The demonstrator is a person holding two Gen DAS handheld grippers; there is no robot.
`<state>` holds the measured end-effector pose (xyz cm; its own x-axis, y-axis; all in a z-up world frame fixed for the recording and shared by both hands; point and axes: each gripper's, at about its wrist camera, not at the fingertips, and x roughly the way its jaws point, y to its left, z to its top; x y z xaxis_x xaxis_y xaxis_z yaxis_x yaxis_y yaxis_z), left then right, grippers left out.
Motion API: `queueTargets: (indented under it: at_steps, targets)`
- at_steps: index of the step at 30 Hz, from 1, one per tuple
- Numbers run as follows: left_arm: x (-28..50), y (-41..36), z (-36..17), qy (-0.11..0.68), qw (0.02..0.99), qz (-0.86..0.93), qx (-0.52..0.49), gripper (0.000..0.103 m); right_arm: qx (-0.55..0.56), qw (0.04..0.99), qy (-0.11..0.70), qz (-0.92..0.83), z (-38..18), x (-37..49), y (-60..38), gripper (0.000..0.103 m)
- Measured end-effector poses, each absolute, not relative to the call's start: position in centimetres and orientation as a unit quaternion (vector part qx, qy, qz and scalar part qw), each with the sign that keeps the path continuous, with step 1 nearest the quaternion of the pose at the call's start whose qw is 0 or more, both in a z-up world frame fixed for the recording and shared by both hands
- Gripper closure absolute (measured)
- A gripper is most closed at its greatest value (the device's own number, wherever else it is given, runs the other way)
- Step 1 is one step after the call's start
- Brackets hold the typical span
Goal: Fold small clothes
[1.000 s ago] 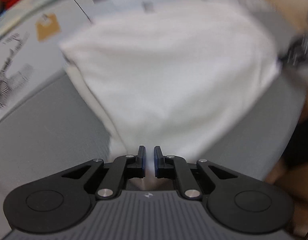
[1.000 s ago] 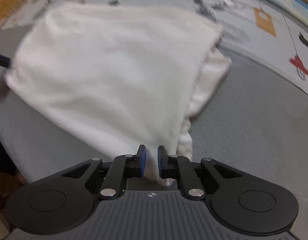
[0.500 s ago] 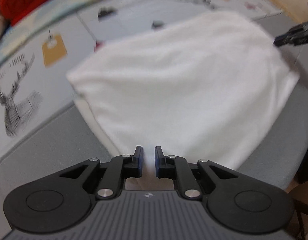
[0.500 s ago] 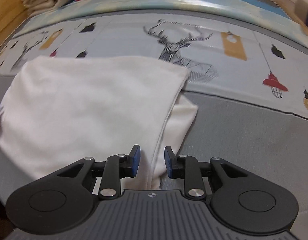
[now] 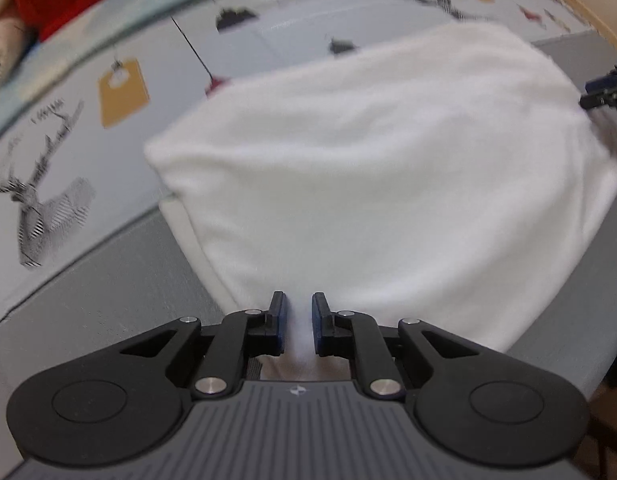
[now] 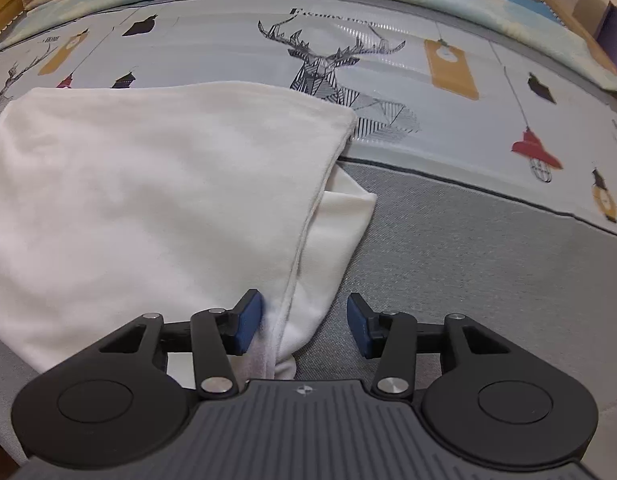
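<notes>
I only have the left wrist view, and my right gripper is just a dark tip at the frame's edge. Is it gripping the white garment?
Observer: No. In the right wrist view the right gripper has its jaws opening. The white garment lies loose between them, its corner beside one pad and well clear of the other.
Operator: Do the layers line up on that side?
Observer: No. A lower white layer sticks out past the top layer's hemmed edge onto the grey surface.
</notes>
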<state>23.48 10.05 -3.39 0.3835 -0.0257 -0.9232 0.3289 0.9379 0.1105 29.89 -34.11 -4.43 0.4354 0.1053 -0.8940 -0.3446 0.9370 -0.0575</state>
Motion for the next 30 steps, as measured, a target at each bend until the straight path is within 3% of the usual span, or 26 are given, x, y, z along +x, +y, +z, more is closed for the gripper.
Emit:
queueTargets:
  at_steps: [2, 4, 16, 23, 30]
  targets:
    - [23.0, 9.9, -1.5, 0.514, 0.843, -0.108, 0.116, 0.085, -0.124, 0.852, 0.494, 0.124, -3.3, 29.4, -34.0, 0.055]
    - [22.8, 9.9, 0.1, 0.5, 0.855, -0.102, 0.089, 0.068, -0.114, 0.871, 0.464, 0.109, -1.5, 28.9, -33.9, 0.055]
    - [12.5, 9.0, 9.7, 0.368, 0.926, -0.007, 0.089, 0.038, -0.056, 0.944, 0.299, 0.131, 8.4, 19.9, -28.7, 0.055]
    - [10.3, 10.6, 10.8, 0.359, 0.931, 0.06, 0.021, 0.039, -0.03, 0.946, 0.29, 0.14, 8.4, 14.9, -24.8, 0.055]
    - [10.8, 13.5, 10.1, 0.388, 0.918, 0.069, -0.03, 0.072, -0.04, 0.944, 0.295, 0.145, 6.1, 13.6, -21.3, 0.056]
